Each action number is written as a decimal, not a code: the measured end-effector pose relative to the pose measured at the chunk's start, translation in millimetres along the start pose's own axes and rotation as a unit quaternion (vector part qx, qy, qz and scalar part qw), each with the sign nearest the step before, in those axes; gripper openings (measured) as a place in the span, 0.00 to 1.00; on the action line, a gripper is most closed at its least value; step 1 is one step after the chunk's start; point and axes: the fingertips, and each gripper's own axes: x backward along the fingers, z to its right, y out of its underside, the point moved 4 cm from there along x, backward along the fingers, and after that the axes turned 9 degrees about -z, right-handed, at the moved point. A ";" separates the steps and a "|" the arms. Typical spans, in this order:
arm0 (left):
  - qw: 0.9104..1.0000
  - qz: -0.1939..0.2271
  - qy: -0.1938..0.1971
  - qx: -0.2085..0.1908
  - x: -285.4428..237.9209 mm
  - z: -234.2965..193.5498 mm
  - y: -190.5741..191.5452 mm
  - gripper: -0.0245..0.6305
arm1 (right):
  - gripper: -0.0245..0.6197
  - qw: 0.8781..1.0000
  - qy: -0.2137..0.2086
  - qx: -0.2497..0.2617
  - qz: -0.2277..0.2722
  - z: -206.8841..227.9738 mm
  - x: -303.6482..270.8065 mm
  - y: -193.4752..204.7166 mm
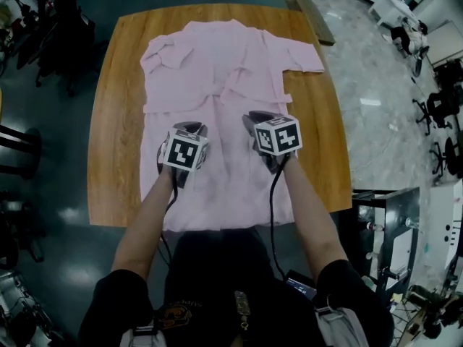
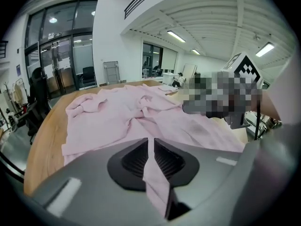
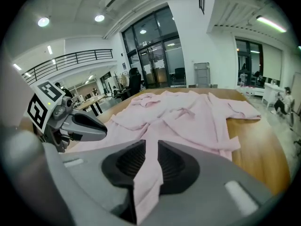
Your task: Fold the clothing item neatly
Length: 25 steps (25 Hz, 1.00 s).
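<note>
**While the pink robe (image 1: 217,71) lies on the desk (image 1: 119,121), the left tongs (image 1: 189,129) and the right tongs (image 1: 255,118) pinch it**

When I look down through the head view, I see the pink robe spread out flat on the brown wooden desk. Its collar end is far from me. Its bottom edge comes right up to the near edge of the desk. One short sleeve sticks out to each side at the far end.

My two tongs sit side by side over the lower half of the robe, a little apart from each other. Each one has a cube with black and white squares on top.

In the left gripper view, the left tongs (image 2: 151,145) are almost closed, and a thin strip of pink cloth is squeezed between them. In the right gripper view, the right tongs (image 3: 151,147) are a bit wider and hold a thicker fold of the same cloth.
</note>
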 end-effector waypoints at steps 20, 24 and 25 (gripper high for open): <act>0.998 -0.053 0.038 0.002 -86.4 16.0 -30.1 0.07 | 0.15 0.998 -0.060 0.033 -0.010 40.4 -48.2 -33.2; 0.996 -0.072 0.048 -0.017 -94.3 8.3 -23.5 0.07 | 0.15 0.998 -0.043 0.040 -0.007 45.3 -53.4 -45.5; 0.996 -0.077 0.050 -0.016 -94.0 6.6 -20.2 0.08 | 0.15 0.998 -0.039 0.042 -0.008 46.5 -55.7 -47.6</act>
